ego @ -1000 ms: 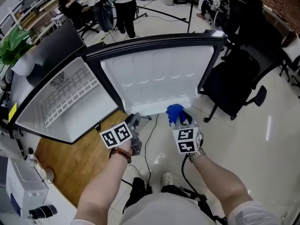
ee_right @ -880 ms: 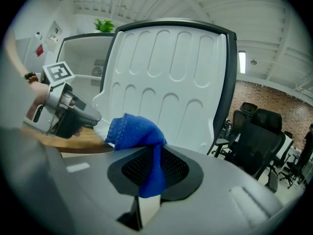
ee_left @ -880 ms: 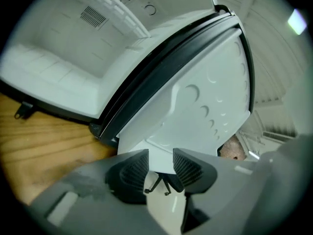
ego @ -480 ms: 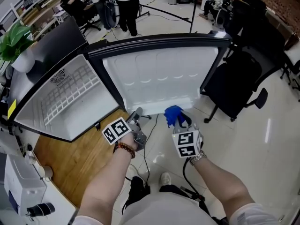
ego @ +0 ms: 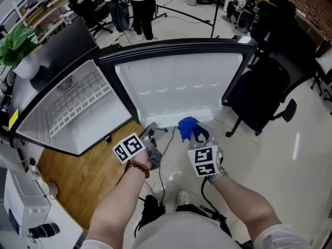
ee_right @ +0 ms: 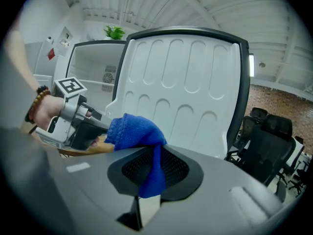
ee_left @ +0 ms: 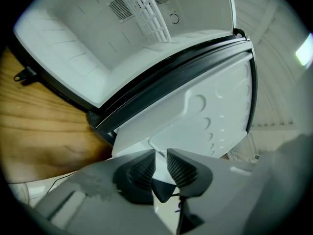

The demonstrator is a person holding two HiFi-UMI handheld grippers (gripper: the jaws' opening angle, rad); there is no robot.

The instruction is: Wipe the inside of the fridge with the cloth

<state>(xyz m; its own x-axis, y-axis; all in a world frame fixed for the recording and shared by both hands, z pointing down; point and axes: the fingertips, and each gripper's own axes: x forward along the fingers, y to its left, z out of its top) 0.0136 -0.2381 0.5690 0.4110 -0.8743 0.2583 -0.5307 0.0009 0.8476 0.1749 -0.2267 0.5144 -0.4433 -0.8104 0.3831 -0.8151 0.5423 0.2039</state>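
The small fridge (ego: 72, 108) lies open on a wooden table, its white door panel (ego: 176, 87) swung towards me. My right gripper (ego: 196, 134) is shut on a blue cloth (ego: 188, 127), held just in front of the door's lower shelf. In the right gripper view the cloth (ee_right: 134, 131) bunches above the jaws and hangs down between them. My left gripper (ego: 150, 131) is at the door's lower left corner. Its jaws have just been closing, and the door's white lower lip (ee_left: 152, 148) sits in the narrow gap between the pads (ee_left: 142, 168).
A black office chair (ego: 264, 87) stands right of the door. A potted plant (ego: 18, 45) tops the fridge at the far left. Cables (ego: 163, 162) run over the floor by my feet. The wooden table (ego: 78, 175) reaches towards me on the left. People stand at the back (ego: 137, 4).
The right gripper has carried the cloth a little left and nearer the door. The left gripper has rolled at the door's corner and its jaws have narrowed.
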